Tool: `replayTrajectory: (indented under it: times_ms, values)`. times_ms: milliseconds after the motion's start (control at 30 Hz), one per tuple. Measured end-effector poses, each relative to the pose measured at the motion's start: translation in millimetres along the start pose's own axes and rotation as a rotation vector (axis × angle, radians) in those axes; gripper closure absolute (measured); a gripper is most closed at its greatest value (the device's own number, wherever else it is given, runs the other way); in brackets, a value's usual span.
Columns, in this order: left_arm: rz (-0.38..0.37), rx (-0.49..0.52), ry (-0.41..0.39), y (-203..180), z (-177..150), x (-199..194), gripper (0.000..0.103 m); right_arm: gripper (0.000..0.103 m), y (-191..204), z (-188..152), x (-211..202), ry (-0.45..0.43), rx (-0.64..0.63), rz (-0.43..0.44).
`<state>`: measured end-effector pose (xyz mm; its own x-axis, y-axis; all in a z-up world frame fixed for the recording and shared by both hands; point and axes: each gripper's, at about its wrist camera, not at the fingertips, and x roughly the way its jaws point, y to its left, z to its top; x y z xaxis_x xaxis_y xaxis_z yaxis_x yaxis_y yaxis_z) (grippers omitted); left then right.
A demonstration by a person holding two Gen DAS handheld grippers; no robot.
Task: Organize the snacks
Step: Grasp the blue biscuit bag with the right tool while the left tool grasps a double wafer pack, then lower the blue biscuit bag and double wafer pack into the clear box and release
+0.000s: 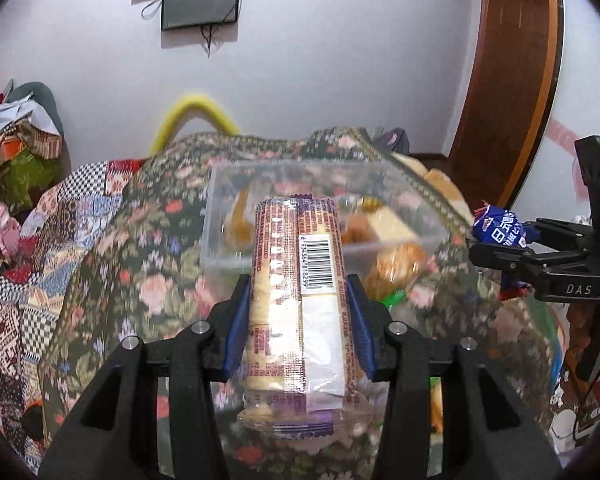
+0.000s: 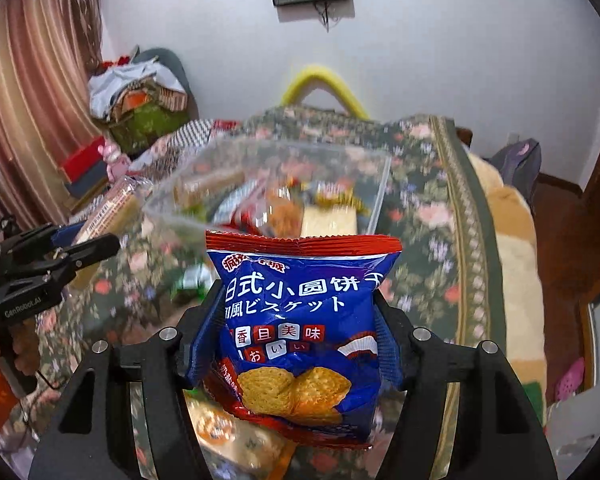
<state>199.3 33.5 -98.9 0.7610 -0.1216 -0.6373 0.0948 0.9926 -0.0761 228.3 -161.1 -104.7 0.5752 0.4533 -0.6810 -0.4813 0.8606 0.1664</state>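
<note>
My left gripper (image 1: 298, 304) is shut on a long cracker sleeve (image 1: 298, 280) with a barcode, held above the flowered bedspread in front of a clear plastic box (image 1: 236, 256) that holds several snacks. My right gripper (image 2: 300, 320) is shut on a blue and red biscuit bag (image 2: 300, 320), also held in front of the clear box (image 2: 380, 196). In the left wrist view the right gripper (image 1: 500, 244) shows at the right with the blue bag (image 1: 500, 230). In the right wrist view the left gripper (image 2: 88, 240) shows at the left with the cracker sleeve (image 2: 108, 208).
Loose snacks lie on the flowered bedspread (image 1: 140, 240) near the box, including an orange packet (image 1: 396, 268) and a green one (image 2: 192, 280). A yellow curved bar (image 2: 320, 80) rises behind the bed. Piled clothes (image 2: 140, 92) sit at the far left. A brown door (image 1: 512, 72) stands right.
</note>
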Motion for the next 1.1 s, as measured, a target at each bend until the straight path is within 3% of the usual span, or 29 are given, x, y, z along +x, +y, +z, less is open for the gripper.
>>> replayTrajectory:
  times_ms: [367,633,1100]
  values:
    - [-0.041,-0.015,-0.051,-7.4,49.1,27.6,0.058,0.041,-0.3,49.8,13.9,-0.078,0.008,-0.001]
    - [-0.007,0.041,-0.047,-13.0,72.4,65.5,0.058,0.041,-8.4,79.5,27.9,-0.093,0.009,0.007]
    - [0.014,-0.034,0.046,8.1,76.5,145.7,0.058,0.040,-24.7,85.7,100.3,0.034,0.012,-0.028]
